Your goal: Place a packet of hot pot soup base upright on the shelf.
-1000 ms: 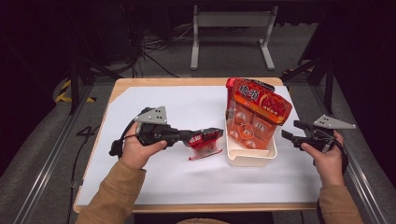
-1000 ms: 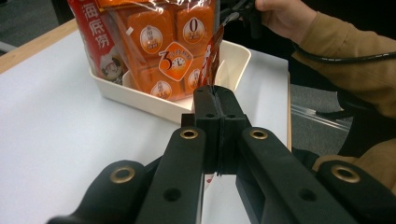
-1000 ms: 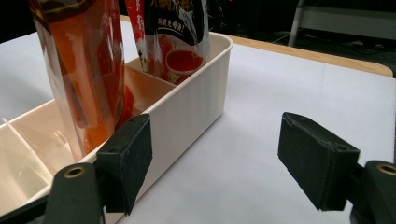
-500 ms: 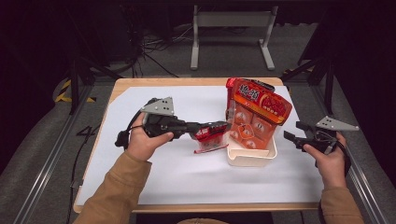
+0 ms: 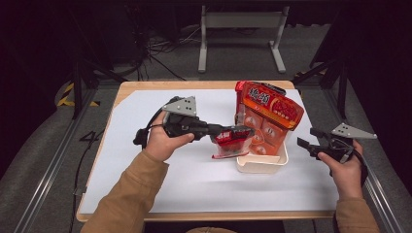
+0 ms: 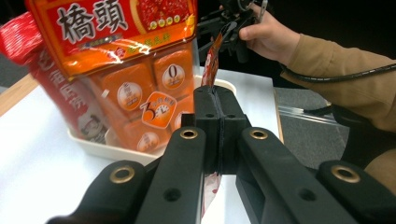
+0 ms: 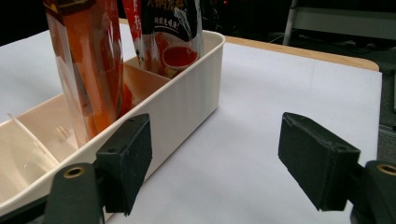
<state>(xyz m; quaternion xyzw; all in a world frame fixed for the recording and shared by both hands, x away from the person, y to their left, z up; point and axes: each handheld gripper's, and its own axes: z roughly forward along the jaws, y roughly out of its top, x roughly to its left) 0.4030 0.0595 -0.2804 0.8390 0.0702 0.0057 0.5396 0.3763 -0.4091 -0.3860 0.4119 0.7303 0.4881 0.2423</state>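
My left gripper (image 5: pixel 232 134) has its jaws clamped flat on a small red, flat plastic sauce sachet (image 5: pixel 232 143), pinching it near its upper edge so the rest hangs below and pokes up thin between the pads in the left gripper view (image 6: pixel 211 65). I judge the sachet light, limp and glossy, so it will sag and may slide; a grip across the sealed rim, where the film is stiffest, seems safest, and squeezing the filled belly could burst it. It hangs just above the white paper-covered table (image 5: pixel 145 170), at the left wall of the cream ribbed plastic divided tray (image 5: pixel 262 165), not yet inside. In that tray stands a tall orange-red glossy bag of seasoning blocks (image 5: pixel 267 116), leaning a little, stiff enough to stay up. Compared with a second ago, my left hand has carried the sachet rightwards and slightly up, from open table to the tray's edge, the grip unchanged. My right gripper (image 5: pixel 311 141) hovers just right of the tray, its jaws wide apart on nothing, much where it was.
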